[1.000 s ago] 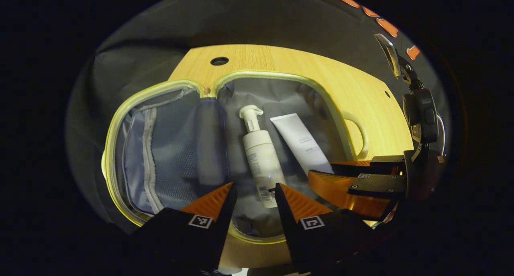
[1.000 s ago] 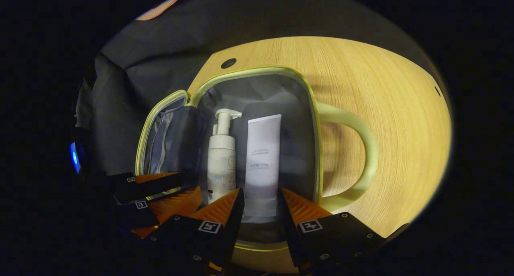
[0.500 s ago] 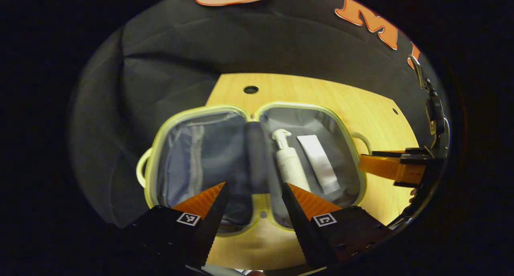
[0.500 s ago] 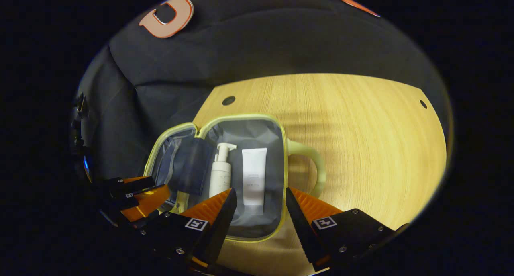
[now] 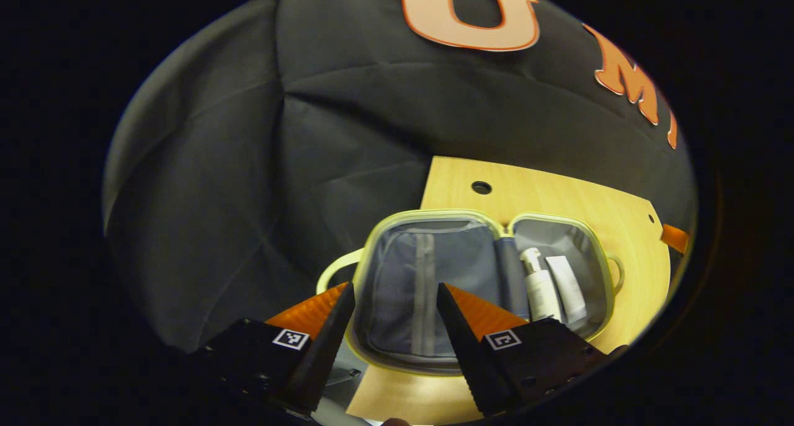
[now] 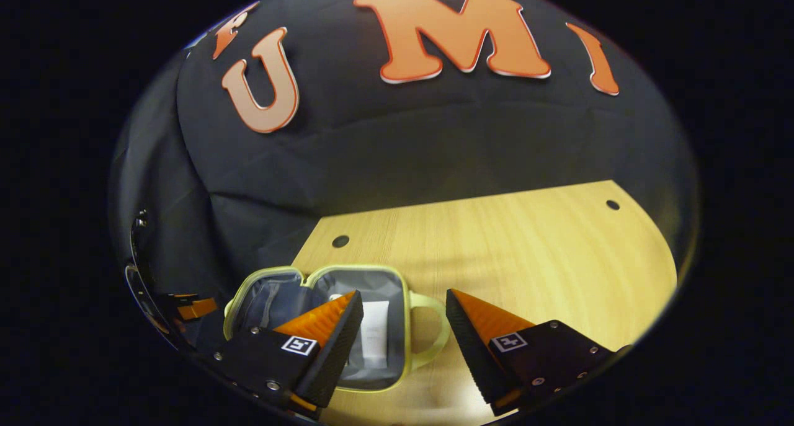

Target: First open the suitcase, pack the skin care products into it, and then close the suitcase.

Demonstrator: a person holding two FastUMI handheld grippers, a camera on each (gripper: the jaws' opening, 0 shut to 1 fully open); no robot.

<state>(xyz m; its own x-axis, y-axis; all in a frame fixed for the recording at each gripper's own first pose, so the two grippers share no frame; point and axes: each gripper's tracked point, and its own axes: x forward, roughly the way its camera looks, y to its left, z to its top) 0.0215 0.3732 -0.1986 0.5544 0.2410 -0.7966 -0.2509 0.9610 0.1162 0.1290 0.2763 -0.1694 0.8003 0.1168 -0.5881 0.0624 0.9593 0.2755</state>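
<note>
A small suitcase (image 5: pixel 428 289) with a pale yellow-green rim lies fully open on a light wooden surface (image 5: pixel 558 196), its two grey-lined halves spread flat side by side. In the left gripper view, the half on the left of the picture shows a zipped mesh pocket, and the half on the right of the picture holds two skin care products lying side by side: one white pump bottle (image 5: pixel 538 289) and one white tube (image 5: pixel 572 289). There is faint print on both, too small to read. One looped handle (image 5: pixel 332 274) sticks out at the left end of the case and a second one at the right end. The left gripper (image 5: pixel 395 296) hovers above the near edge of the case with its two fingers spread apart and nothing between them; each finger carries a small square black-and-white marker. In the right gripper view, the suitcase (image 6: pixel 291 283) sits low and to the left, the tube (image 6: pixel 374 333) shows beside one finger, and a handle (image 6: pixel 434 333) juts toward a broad bare stretch of surface (image 6: pixel 527 252) with two small round holes. The right gripper (image 6: pixel 403 308) is also wide open and empty, held above the case. A black cloth wall stands behind the surface.
</note>
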